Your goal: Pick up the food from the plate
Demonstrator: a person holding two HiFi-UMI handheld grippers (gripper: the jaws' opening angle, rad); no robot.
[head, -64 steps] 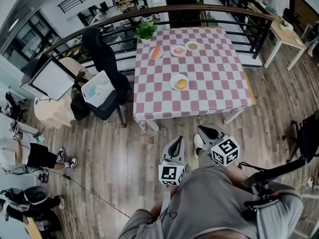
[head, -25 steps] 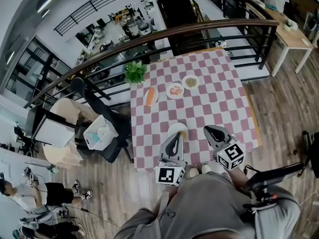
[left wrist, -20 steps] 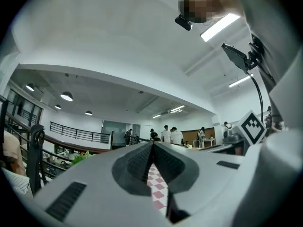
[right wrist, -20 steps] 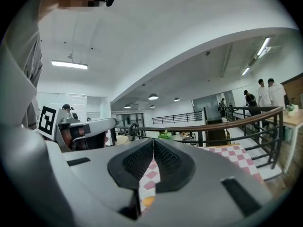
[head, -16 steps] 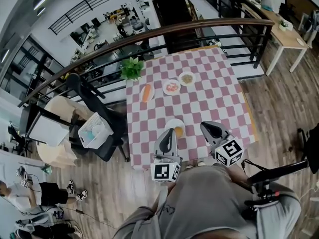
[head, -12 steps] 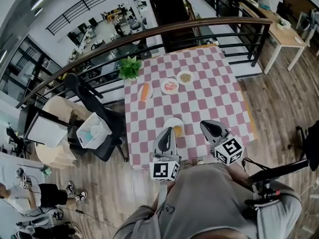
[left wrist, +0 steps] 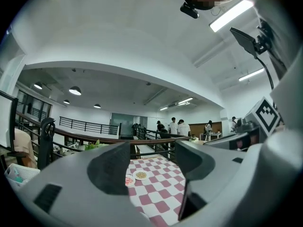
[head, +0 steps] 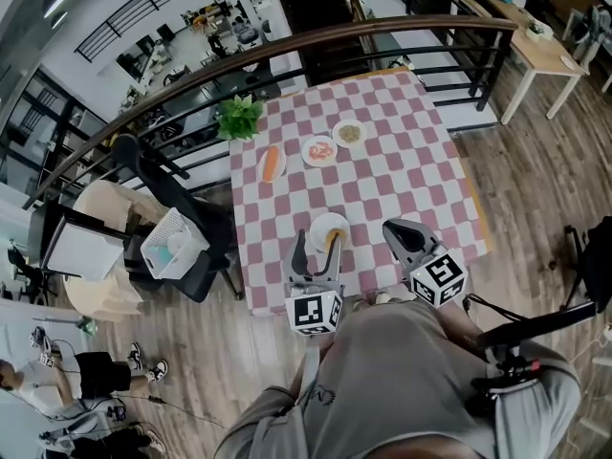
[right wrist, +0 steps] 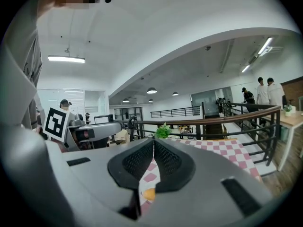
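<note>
The left gripper (head: 316, 247) (left wrist: 151, 163) is held level at the near edge of the checked table (head: 406, 175); its jaws have just been opening and now stand wide apart, with nothing between them but the table beyond. In the head view its right jaw overlaps the near white plate (head: 321, 221), on which the orange food (head: 339, 234) (right wrist: 149, 193) lies untouched. The right gripper (head: 395, 230) (right wrist: 154, 148) is just right of that plate, its jaws pressed together and empty, with the food visible below them in its own view. Toward the far side of the table are 3 more plates: 1 with a long orange piece (head: 272, 163), 1 with red food (head: 318, 151) and 1 with beige food (head: 349, 132). A potted plant (head: 239, 118) stands at the far left corner.
</note>
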